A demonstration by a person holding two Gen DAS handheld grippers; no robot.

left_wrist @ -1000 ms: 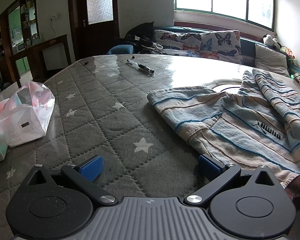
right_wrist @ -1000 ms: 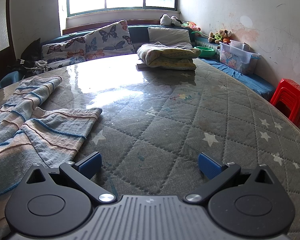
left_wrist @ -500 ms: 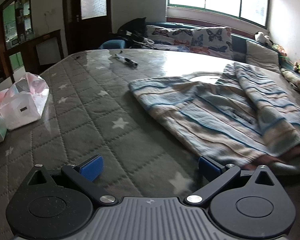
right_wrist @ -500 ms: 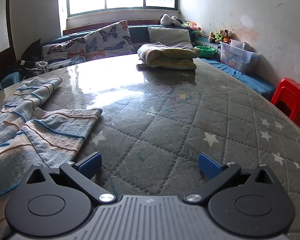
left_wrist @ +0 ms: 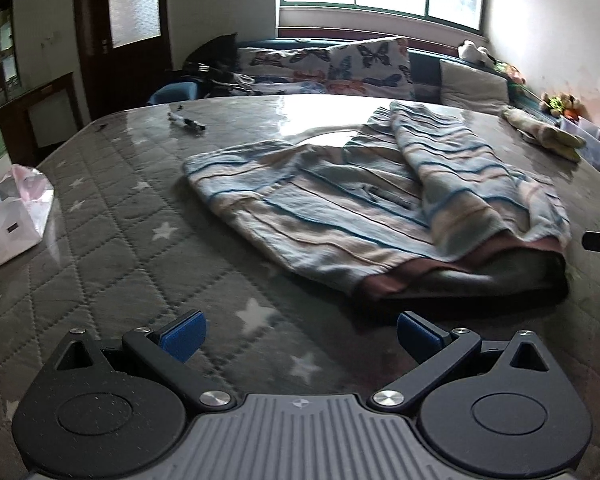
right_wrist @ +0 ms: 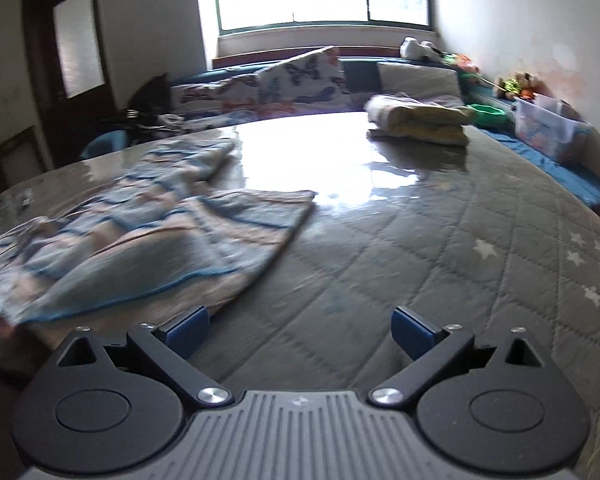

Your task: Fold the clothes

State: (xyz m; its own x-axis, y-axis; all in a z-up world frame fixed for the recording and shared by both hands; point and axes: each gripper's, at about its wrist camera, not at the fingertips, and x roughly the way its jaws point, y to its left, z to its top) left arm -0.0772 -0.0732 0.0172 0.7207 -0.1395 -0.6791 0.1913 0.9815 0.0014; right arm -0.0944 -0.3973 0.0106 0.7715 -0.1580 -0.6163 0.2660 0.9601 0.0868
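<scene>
A big table (left_wrist: 112, 208) with a grey quilted star cover under a glossy sheet fills both views. On it, spread but rumpled, lies the striped garment (left_wrist: 364, 208), blue and cream with a brown hem turned up at its near edge and a sleeve thrown across its body; it is not yet folded. At the far right of the table sits a folded bundle (right_wrist: 420, 122), well apart from it. A pink-and-white bag (left_wrist: 14, 216) rests at the left edge, and a pen (left_wrist: 188, 121) lies far back. The left claw (left_wrist: 298, 334) hovers low over bare cover just short of the hem, jaws wide apart and holding nothing. The right claw (right_wrist: 300, 328) is likewise wide open and empty, its left finger just beside the garment's near edge. The risks, as I judge them: the glossy sheet may let the cloth slide instead of lift, a pinch on the bunched hem may catch one layer only, and the crossed sleeve could get folded in crooked.
</scene>
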